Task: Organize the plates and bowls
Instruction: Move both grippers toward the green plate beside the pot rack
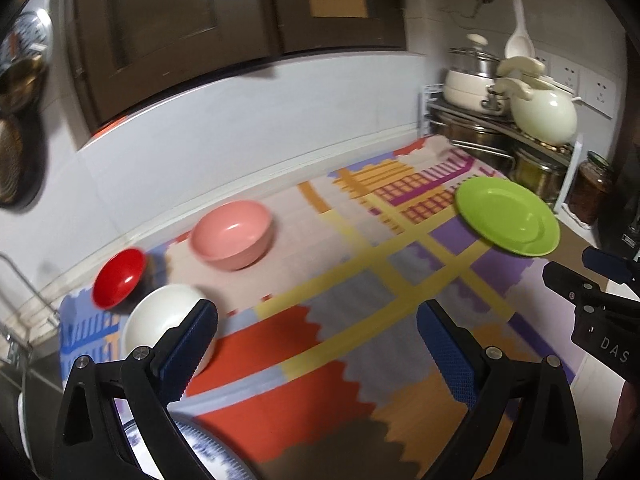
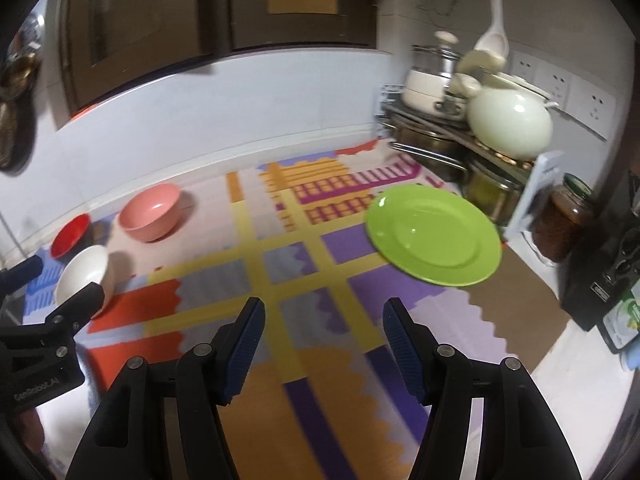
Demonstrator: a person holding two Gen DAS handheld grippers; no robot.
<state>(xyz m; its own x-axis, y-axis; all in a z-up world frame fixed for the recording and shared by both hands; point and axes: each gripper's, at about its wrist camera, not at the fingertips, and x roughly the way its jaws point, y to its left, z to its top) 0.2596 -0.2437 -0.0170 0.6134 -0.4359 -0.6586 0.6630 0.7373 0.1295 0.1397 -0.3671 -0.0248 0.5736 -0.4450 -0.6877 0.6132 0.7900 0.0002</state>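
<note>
Lying flat at the mat's right, the green plate looks light, stiff, slick (pinch its rim); pink bowl, white bowl, red bowl cluster left. Left gripper and right gripper gape wide, empty.

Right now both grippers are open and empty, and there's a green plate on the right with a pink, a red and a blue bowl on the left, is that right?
Not quite: the third bowl is white, not blue, as the right wrist view shows. The rest holds: the green plate lies on the right, the pink bowl and red bowl on the left, and the left gripper and right gripper are both open and empty.
</note>
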